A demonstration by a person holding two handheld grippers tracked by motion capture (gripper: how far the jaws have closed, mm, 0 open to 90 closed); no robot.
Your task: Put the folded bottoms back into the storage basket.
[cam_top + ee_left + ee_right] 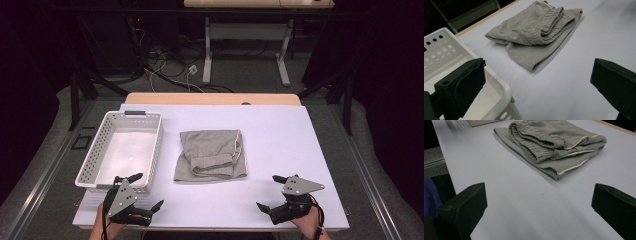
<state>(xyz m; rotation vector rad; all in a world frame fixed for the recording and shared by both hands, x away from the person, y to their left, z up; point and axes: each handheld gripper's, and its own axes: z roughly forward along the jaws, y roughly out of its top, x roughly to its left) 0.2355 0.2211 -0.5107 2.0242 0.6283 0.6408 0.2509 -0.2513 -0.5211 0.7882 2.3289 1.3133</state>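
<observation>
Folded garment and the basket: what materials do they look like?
Folded garment: soft grey knit, probably cotton jersey; matte, with a ribbed elastic waistband and pale piping. Basket: white moulded plastic, slightly glossy, going by its rows of punched holes and rounded rim.

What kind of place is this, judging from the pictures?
Probably a lab or recording workspace, not a home. A white-covered table holds just folded grey clothing and a white perforated basket; loose cables lie on the floor beside another desk's legs.

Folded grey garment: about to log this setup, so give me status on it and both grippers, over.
Left gripper and right gripper open, empty. Folded grey garment flat mid-table, untouched. White basket to its left, nothing between.
</observation>
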